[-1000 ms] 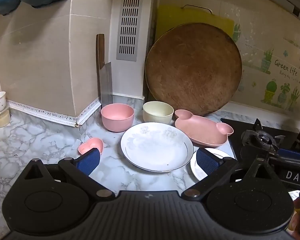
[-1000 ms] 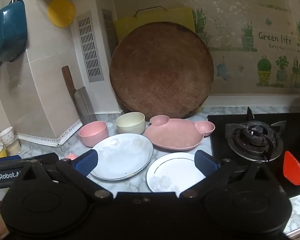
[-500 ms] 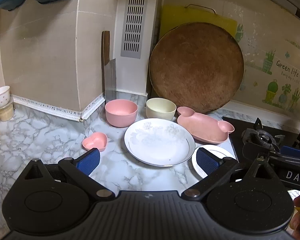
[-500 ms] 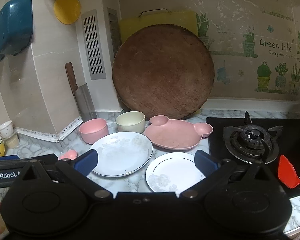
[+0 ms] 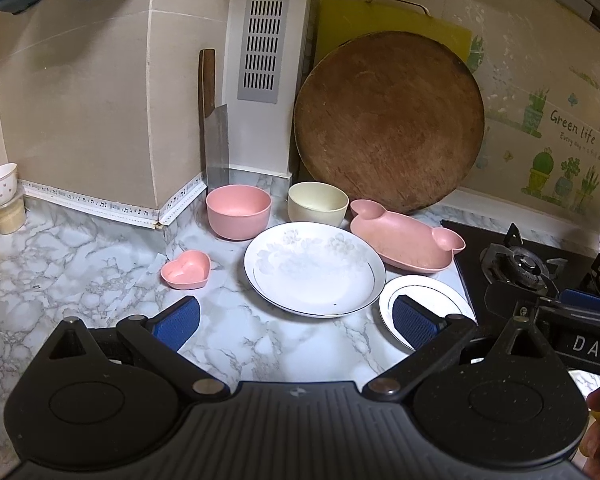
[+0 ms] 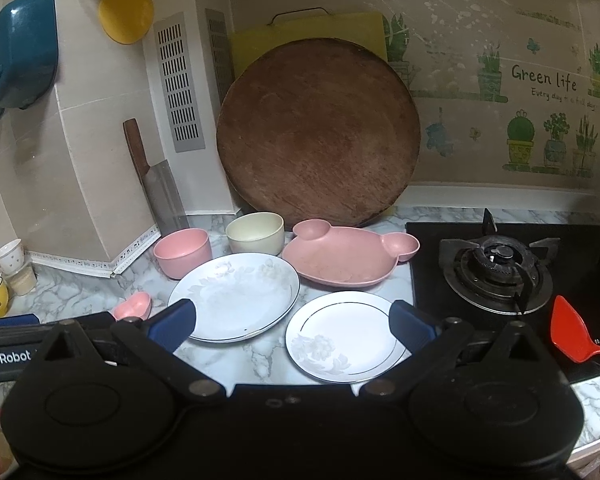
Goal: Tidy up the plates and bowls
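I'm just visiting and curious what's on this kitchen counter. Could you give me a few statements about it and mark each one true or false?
1. Both the left gripper and the right gripper are open and hold nothing. True.
2. The small white plate is stacked on the large white plate. False: they lie side by side on the marble counter.
3. The pink bowl stands beside the cream bowl. True.
4. The round wooden board lies flat. False: it leans against the wall.
5. The heart-shaped pink dish holds food. False: it is empty.

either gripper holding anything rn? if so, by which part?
Nothing held. The left gripper and right gripper are both open, fingers spread above the counter, with no dish between them.
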